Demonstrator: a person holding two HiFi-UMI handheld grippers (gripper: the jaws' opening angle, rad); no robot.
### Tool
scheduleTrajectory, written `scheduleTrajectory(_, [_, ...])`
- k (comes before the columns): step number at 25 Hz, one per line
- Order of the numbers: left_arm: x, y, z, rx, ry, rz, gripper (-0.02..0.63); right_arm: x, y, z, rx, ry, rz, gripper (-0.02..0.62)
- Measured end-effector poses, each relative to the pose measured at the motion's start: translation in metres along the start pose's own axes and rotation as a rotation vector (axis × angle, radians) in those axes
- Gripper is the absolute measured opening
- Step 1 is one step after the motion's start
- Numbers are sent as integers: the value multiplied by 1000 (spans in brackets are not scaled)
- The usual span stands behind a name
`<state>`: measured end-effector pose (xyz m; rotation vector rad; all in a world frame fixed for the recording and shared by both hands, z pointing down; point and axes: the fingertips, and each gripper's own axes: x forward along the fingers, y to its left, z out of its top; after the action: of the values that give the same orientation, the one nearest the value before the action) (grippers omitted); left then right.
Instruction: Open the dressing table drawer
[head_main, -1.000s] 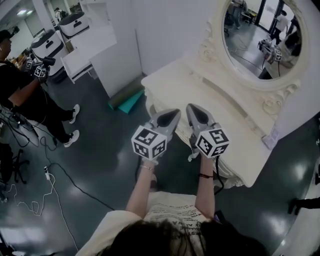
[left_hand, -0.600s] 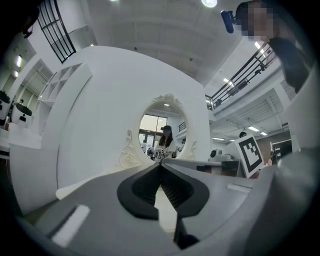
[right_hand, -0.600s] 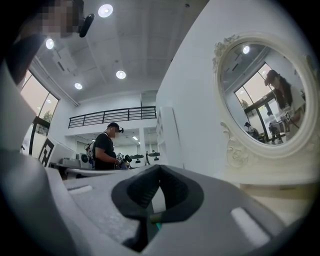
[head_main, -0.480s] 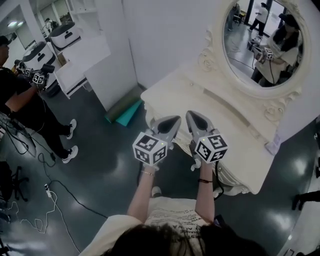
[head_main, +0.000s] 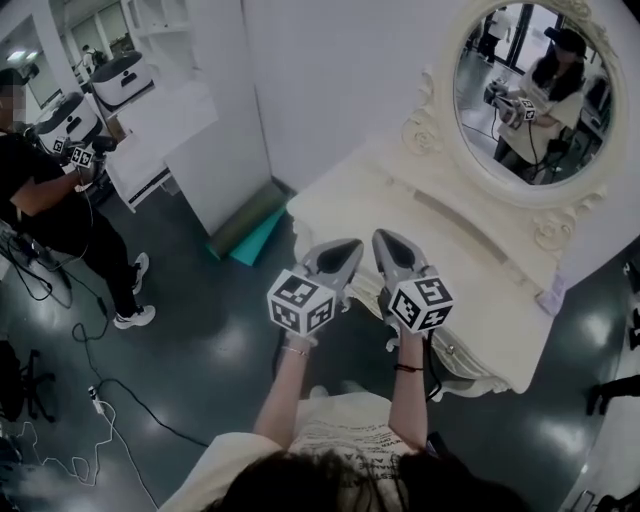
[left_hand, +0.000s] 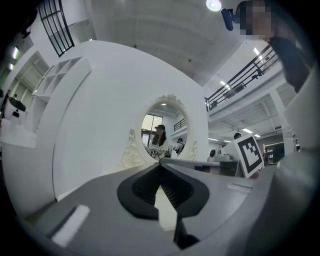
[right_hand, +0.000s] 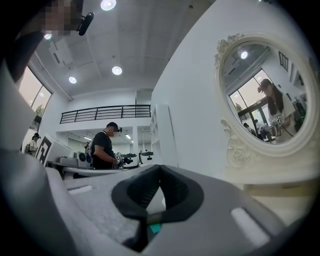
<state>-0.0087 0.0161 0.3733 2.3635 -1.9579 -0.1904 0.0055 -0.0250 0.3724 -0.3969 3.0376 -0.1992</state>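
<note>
I am at the approach step: nothing is gripped yet. My left tool (head_main: 350, 246) and right tool (head_main: 383, 238) hang side by side over the near edge of the cream worktop (head_main: 400, 195). Both are clenched tip to tip with nothing between the jaws, and both point level toward the oval mirror (head_main: 525, 95).

The drawer (head_main: 465, 352) sits in the front face under that near edge, below and to the right of my right tool. My tools and arms hide most of it. I see no gap along the front, so I judge it shut. A small dot there may be a knob, but it is too small to tell.

Next I would lower one tool to the front face, release its jaws, find the pull, clench on it and draw straight back toward me.

The piece is cream-white with carved scrolls beside the mirror and a wavy lower edge.
</note>
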Motion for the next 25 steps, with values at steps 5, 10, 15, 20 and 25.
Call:
scheduleTrajectory(5, [6, 11, -3, -14, 5, -17, -2, 9, -8, -7, 5, 15, -31, 3])
scheduleTrajectory(10, [22, 23, -8, -28, 14, -32, -2, 24, -25, -9, 9, 24, -48, 3])
scheduleTrajectory(15, [50, 44, -3, -32, 9, -45, -2, 49, -51, -6, 15, 33, -52, 3])
scheduleTrajectory(20, [83, 60, -3, -36, 9, -85, -2, 72, -81, -4, 10, 40, -66, 3])
scheduleTrajectory(25, [114, 72, -2, -42, 17, -99, -2, 86, -111, 2, 14, 39, -84, 3])
